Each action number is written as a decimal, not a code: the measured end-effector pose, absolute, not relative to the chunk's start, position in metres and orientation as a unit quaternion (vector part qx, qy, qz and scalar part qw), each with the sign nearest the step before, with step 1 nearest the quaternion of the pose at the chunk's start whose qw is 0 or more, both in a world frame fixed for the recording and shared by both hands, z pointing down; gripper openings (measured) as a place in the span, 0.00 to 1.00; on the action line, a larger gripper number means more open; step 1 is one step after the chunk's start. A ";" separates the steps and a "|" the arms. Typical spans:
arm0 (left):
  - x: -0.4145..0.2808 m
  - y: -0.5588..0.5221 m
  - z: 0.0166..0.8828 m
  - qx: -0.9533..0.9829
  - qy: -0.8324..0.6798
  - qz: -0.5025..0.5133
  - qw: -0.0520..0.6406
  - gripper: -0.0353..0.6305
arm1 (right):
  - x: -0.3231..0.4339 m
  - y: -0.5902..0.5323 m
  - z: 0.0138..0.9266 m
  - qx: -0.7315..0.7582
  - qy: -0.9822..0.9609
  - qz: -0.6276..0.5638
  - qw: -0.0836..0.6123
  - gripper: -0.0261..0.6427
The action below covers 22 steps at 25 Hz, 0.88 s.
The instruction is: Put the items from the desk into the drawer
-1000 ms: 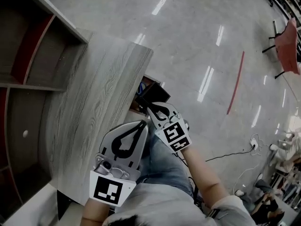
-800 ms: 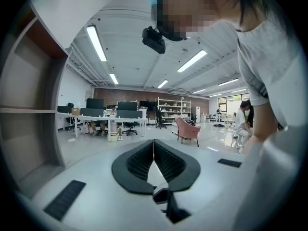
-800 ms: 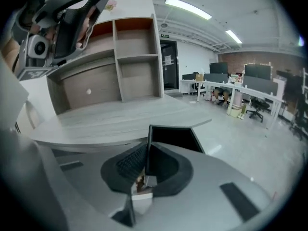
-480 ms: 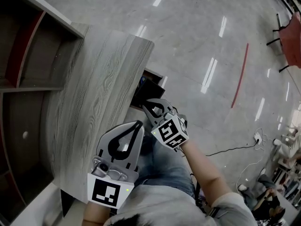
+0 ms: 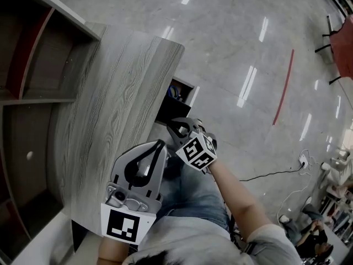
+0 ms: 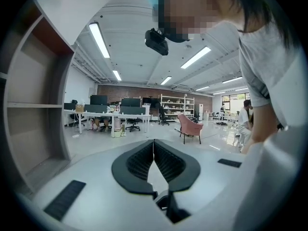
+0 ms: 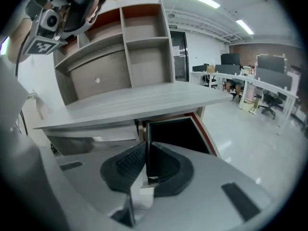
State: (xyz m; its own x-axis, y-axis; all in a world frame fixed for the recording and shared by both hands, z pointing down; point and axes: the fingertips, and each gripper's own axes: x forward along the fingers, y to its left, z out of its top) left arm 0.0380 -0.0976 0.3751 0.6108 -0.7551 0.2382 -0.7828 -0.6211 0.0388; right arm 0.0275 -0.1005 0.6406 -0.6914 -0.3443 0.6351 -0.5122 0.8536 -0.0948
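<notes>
The grey wood-grain desk [image 5: 110,109] runs up the left of the head view. An open drawer [image 5: 182,95] shows at its right side, dark inside, with something blue [image 5: 173,91] at its far end. My right gripper [image 5: 175,129] is shut and empty, just short of the drawer on the near side. In the right gripper view the drawer [image 7: 175,134] gapes dark right behind the closed right gripper [image 7: 146,146]. My left gripper [image 5: 160,144] is shut with nothing in it, held over the desk's near edge. In its own view the left gripper [image 6: 153,143] aims into the room.
A shelf unit [image 5: 33,65] with open compartments stands along the desk's far side, and the same shelf unit [image 7: 125,47] shows in the right gripper view. My legs [image 5: 193,195] are beside the desk. A red chair [image 5: 345,54] and a floor cable [image 5: 270,175] lie off to the right.
My right gripper has drawn back from the drawer toward me, and the drawer's inside now shows. The left gripper has hardly moved.
</notes>
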 end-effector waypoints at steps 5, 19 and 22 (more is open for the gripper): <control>0.036 -0.096 0.372 0.895 -0.431 0.093 0.067 0.07 | 0.029 -0.106 0.623 0.244 -0.913 0.131 0.299 0.11; 0.029 -0.082 0.340 0.894 -0.441 0.072 0.035 0.07 | 0.026 -0.113 0.516 0.274 -0.933 0.118 0.201 0.05; 0.030 -0.078 0.332 0.894 -0.442 0.069 0.029 0.07 | 0.028 -0.111 0.477 0.277 -0.940 0.104 0.170 0.05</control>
State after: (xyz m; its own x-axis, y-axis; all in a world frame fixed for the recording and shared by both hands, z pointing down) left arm 0.0298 -0.0777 0.3315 0.6000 -0.7859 0.1493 -0.7939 -0.6079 -0.0095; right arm 0.0282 -0.1105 0.4767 -0.7886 -0.4861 0.3765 -0.5567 0.8245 -0.1015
